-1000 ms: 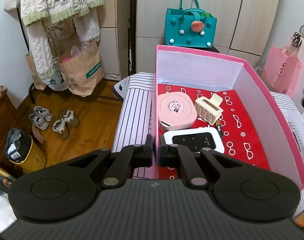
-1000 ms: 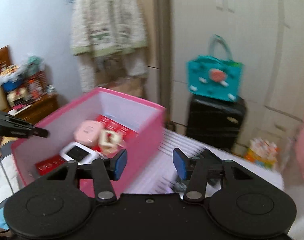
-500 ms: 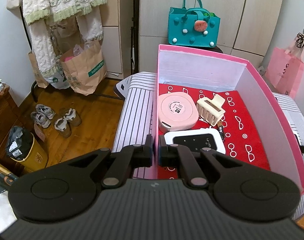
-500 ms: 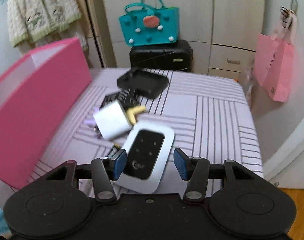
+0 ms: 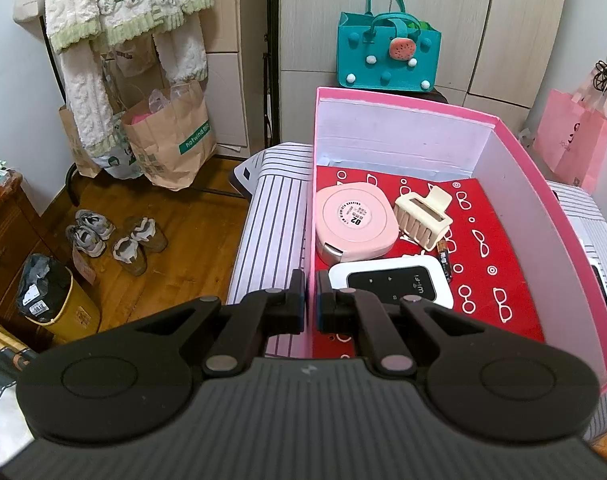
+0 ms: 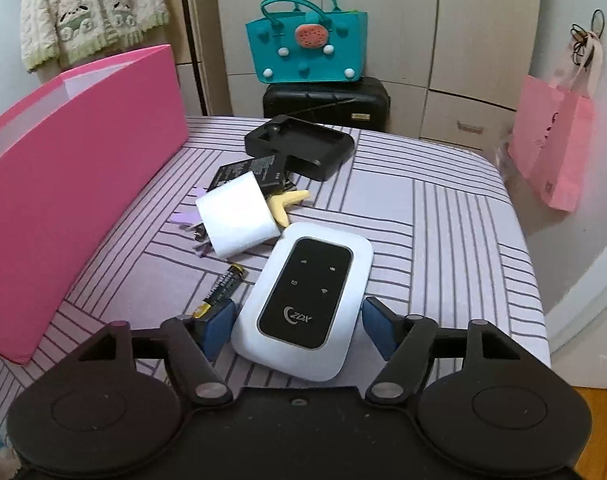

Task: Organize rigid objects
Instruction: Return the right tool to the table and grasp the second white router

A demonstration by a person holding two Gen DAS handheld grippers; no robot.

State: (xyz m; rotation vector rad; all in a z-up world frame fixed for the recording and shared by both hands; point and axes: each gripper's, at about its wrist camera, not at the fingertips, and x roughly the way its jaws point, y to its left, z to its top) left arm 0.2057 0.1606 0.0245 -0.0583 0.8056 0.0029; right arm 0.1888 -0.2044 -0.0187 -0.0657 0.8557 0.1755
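Observation:
My left gripper (image 5: pixel 311 304) is shut on the left wall of the pink box (image 5: pixel 515 184). On the box's red lining lie a pink round case (image 5: pixel 357 222), a cream hair claw (image 5: pixel 421 216), a white WiFi router (image 5: pixel 395 284) and a small battery (image 5: pixel 443 258). On the striped bed, a second white router (image 6: pixel 307 292) lies between the blue pads of my right gripper (image 6: pixel 297 324). Its jaws are opening and the pads stand just clear of the router's sides. A battery (image 6: pixel 223 288), a white charger cube (image 6: pixel 237 216) and a black tray (image 6: pixel 299 146) lie beyond.
The pink box (image 6: pixel 75 168) stands left of the loose items. A yellow clip (image 6: pixel 287 202) and a purple clip (image 6: pixel 187 216) lie by the charger. Behind the bed are a teal bag (image 6: pixel 307 52) on a black suitcase (image 6: pixel 327 98); shoes (image 5: pixel 115 236) are on the floor.
The right gripper swung away from the pink box and came down over the white router on the bed, and its jaws spread wider. The left gripper kept still on the box wall.

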